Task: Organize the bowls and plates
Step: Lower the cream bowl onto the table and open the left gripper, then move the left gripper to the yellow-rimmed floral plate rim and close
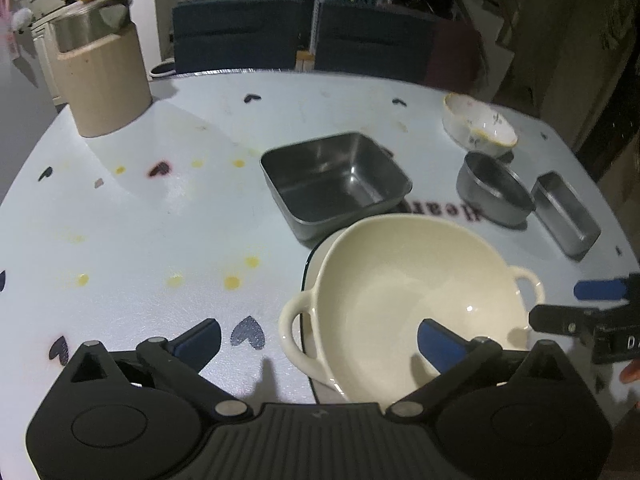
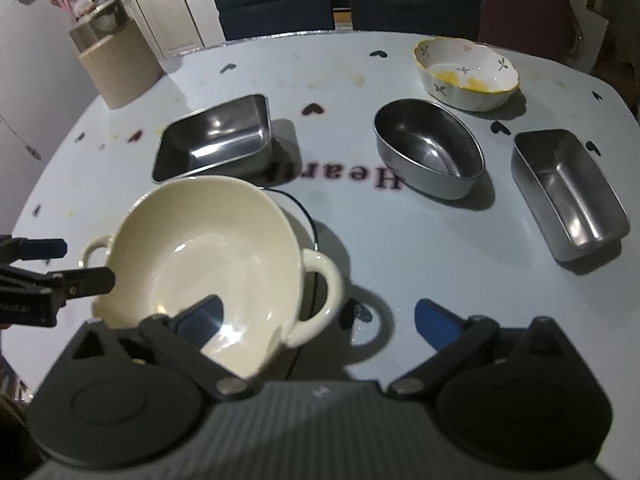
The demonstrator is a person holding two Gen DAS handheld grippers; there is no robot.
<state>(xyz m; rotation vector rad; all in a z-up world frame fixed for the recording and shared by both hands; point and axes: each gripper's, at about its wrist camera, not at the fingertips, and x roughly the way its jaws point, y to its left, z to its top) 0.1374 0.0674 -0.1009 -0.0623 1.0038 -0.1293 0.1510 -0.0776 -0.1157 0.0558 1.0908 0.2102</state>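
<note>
- Left wrist view, far left: a beige cylindrical container (image 1: pixel 106 80) stands near the back edge of the white table (image 1: pixel 140 220), which is printed with small hearts and yellow dots.
- Low in this view, the left gripper (image 1: pixel 318 338) has its jaws spread wide and clamps nothing; its left finger sits over bare table, its right finger over the near rim of the cream two-handled bowl (image 1: pixel 404 304).
- That bowl rests on a white plate with a dark rim (image 1: pixel 310 276), whose edge shows at the bowl's left side.
- Just behind the bowl stands a square steel tray (image 1: pixel 334 182).
- Further right stand a round steel bowl (image 1: pixel 494 188), a narrow steel box (image 1: pixel 566 216) and, behind them, a floral ceramic bowl (image 1: pixel 478 124).
- At the right edge the right gripper (image 1: pixel 568 306) comes in, beside the bowl's right handle.
- Right wrist view, left edge: the left gripper shows here too, its fingers apart, one dark finger tip (image 2: pixel 96 280) at the cream bowl's left rim.
- The cream bowl sits tilted on the plate at centre-left.
- The right gripper's jaws are wide apart and released; the bowl's right handle (image 2: pixel 320 296) lies between the fingers, untouched by the pads as far as the view shows.
- Right of it are the oval-looking steel bowl, the floral bowl with yellow residue (image 2: pixel 466 78) inside, and the steel box at far right.
</note>
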